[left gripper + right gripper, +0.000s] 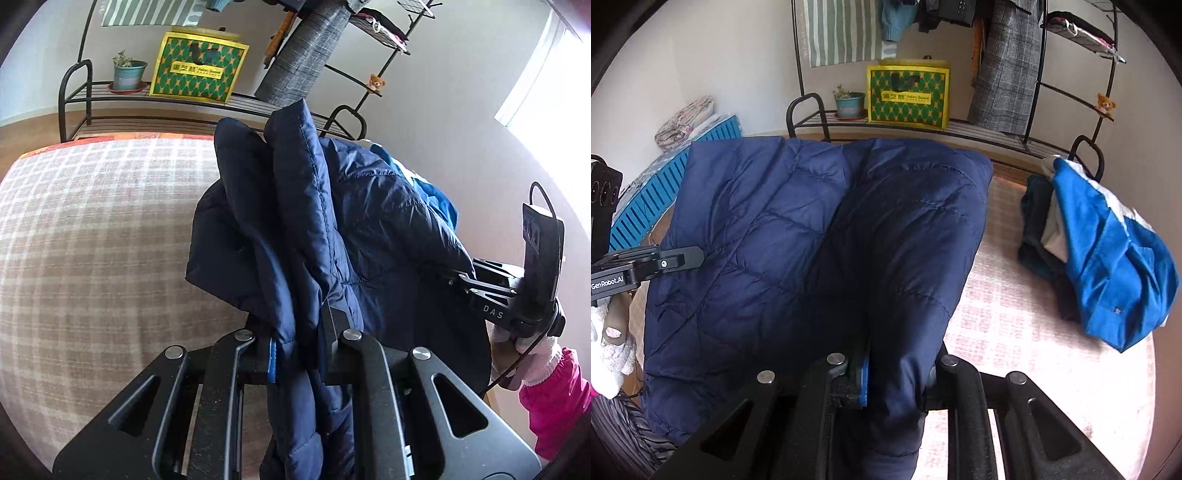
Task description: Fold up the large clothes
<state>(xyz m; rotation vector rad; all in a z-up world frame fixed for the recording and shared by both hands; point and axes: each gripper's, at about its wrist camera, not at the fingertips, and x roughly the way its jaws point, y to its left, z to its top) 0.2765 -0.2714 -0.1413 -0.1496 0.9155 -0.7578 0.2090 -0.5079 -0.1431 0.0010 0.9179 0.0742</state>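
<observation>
Both tools clamp navy quilted puffer jacket | left tool, right tool | held above checked bed for folding.

A navy quilted puffer jacket is held up off the checked bedcover, bunched into puffy folds, its fabric stretched between two clamped points and hanging slack below them.

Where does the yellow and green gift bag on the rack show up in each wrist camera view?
Left wrist: gift bag upper left, on the rack shelf right of the potted plant.
Right wrist: gift bag top centre, again right of the potted plant.
Shared landmark: teddy bear.
</observation>
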